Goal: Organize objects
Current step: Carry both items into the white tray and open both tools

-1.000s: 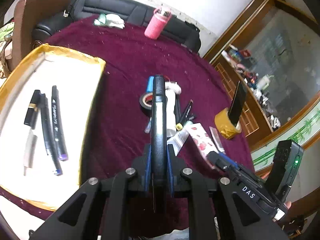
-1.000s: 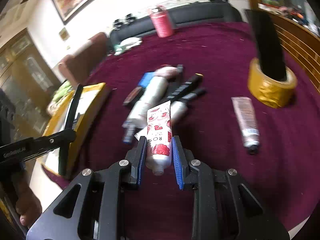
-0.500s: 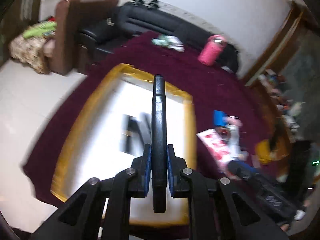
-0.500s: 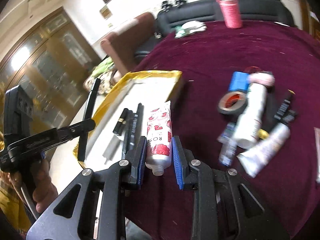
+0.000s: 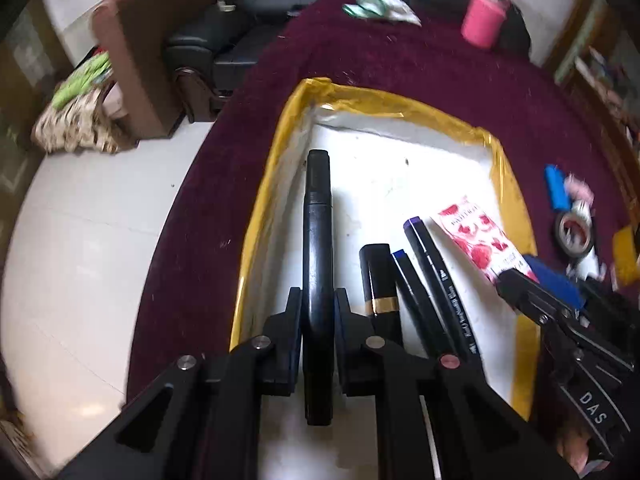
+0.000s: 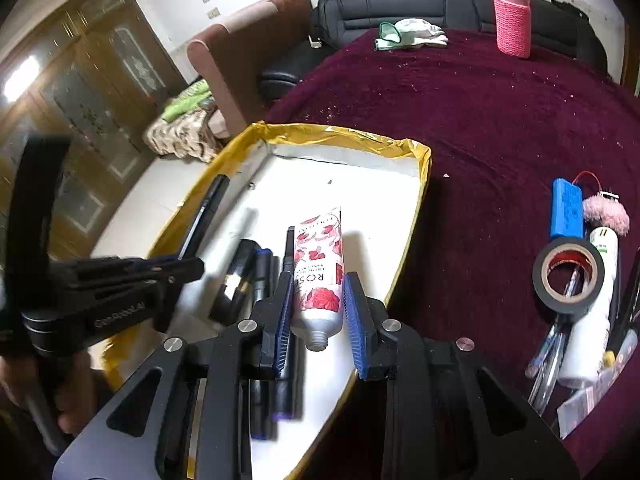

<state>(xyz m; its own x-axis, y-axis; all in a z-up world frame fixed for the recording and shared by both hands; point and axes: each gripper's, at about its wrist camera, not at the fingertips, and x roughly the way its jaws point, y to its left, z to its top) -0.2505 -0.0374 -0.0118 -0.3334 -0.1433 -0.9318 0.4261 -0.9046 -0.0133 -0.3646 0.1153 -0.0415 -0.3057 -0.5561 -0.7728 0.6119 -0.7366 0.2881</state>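
Note:
My left gripper (image 5: pixel 318 304) is shut on a long black marker (image 5: pixel 318 240) and points steeply down over the left part of the gold-rimmed white tray (image 5: pixel 396 102). My right gripper (image 6: pixel 318 304) is shut on a white tube with red roses (image 6: pixel 320 264), held over the tray's (image 6: pixel 340 136) right half. Inside the tray lie a black tube with a gold band (image 5: pixel 378 280) and dark markers with blue caps (image 5: pixel 434 280). The right wrist view shows the left gripper (image 6: pixel 180 266) with its marker (image 6: pixel 204 216) near the tray's left rim.
On the maroon cloth right of the tray lie a black tape roll (image 6: pixel 568 280), a blue block (image 6: pixel 566 208), a white bottle (image 6: pixel 592 312) and pens. A pink-sleeved bottle (image 6: pixel 512 20) and a folded cloth (image 6: pixel 412 34) stand at the far edge. Floor lies left of the table.
Both grippers have swung left from the pile on the cloth to above the tray, each carrying its object. The left gripper has also tipped further downward.

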